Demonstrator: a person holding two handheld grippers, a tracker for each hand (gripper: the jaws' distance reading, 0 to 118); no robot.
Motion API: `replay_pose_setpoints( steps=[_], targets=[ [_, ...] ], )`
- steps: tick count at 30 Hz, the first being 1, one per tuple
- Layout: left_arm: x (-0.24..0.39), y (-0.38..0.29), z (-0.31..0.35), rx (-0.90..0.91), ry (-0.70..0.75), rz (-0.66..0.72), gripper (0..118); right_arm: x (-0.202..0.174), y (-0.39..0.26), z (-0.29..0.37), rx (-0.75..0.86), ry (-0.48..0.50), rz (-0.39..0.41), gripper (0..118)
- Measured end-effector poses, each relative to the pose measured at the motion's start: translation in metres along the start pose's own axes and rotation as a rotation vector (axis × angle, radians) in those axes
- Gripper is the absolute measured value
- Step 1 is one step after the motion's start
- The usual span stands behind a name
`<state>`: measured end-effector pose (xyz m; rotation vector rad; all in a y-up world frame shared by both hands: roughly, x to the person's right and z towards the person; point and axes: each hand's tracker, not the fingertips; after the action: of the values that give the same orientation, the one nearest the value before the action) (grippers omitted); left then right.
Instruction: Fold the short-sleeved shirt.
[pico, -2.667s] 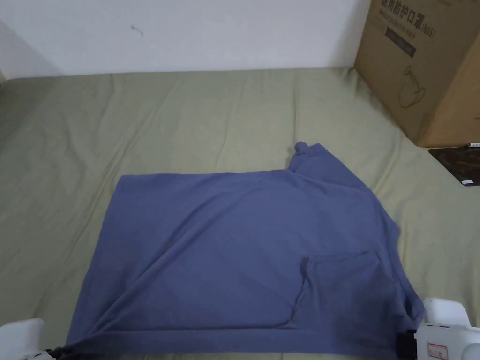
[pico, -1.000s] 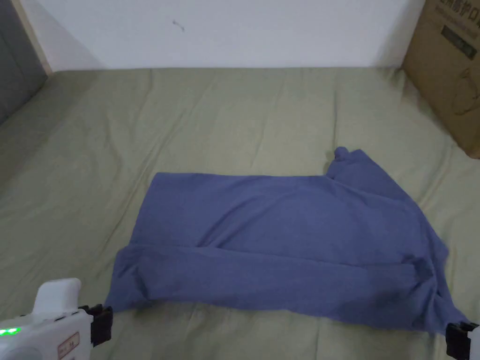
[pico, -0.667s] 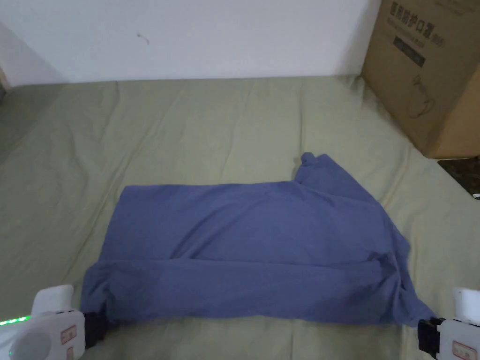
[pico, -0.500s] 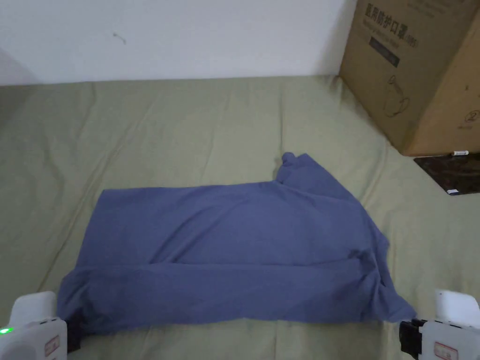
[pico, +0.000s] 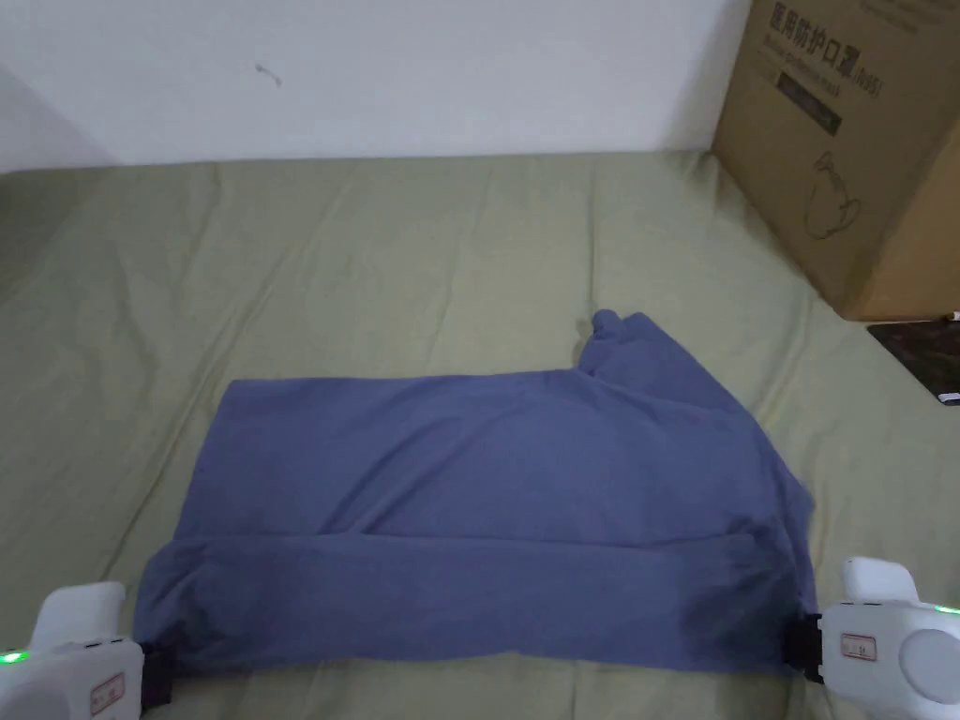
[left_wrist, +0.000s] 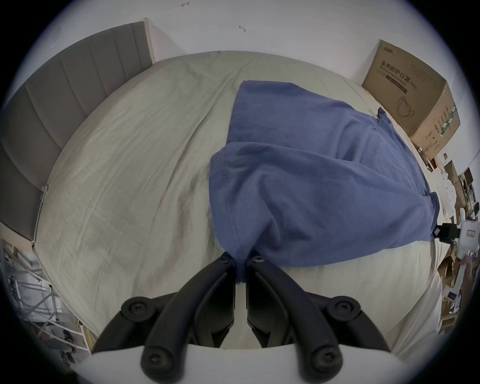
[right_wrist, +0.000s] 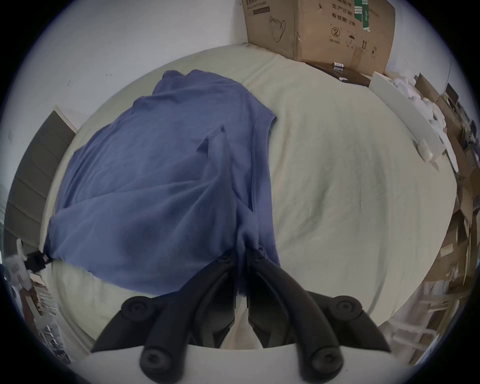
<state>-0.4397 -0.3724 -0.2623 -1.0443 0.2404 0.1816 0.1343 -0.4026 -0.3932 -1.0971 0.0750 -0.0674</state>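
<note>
One blue short-sleeved shirt lies spread across the middle of a bed covered with an olive-green sheet. Its near edge is doubled over into a long band running from 8 o'clock to 4 o'clock in the head view, and one sleeve pokes out toward 1 o'clock.

There are two grippers, one at each end of that band. The left gripper sits at 7 o'clock in the head view, its fingers clamped together on the shirt's hemmed corner. The right gripper sits at 4 o'clock, its fingers likewise pinched on a bunch of fabric near the neckline.

One large cardboard box stands on the bed at 2 o'clock, well apart from the shirt, with a dark flat object just beside it at 3 o'clock. A grey padded headboard bounds the bed at 10 o'clock in the left gripper view. Nothing lies on the shirt.
</note>
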Motion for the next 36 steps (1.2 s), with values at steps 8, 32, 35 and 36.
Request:
replay_pose_setpoints(
  steps=[8, 32, 35, 36],
  targets=[
    [-0.007, 0.006, 0.033, 0.018, -0.006, -0.06, 6, 0.037, 0.018, 0.054, 0.066, 0.042, -0.095, 5],
    [0.011, -0.027, 0.102, 0.1, -0.026, -0.057, 58, -0.033, -0.04, 0.147, 0.163, -0.042, 0.076, 35],
    [0.028, -0.024, 0.105, 0.153, -0.039, -0.039, 0, -0.05, -0.039, 0.155, 0.198, -0.013, 0.081, 0],
    [0.032, -0.024, 0.1, 0.141, -0.03, -0.044, 0, -0.05, -0.039, 0.151, 0.205, -0.024, 0.083, 0]
  ],
)
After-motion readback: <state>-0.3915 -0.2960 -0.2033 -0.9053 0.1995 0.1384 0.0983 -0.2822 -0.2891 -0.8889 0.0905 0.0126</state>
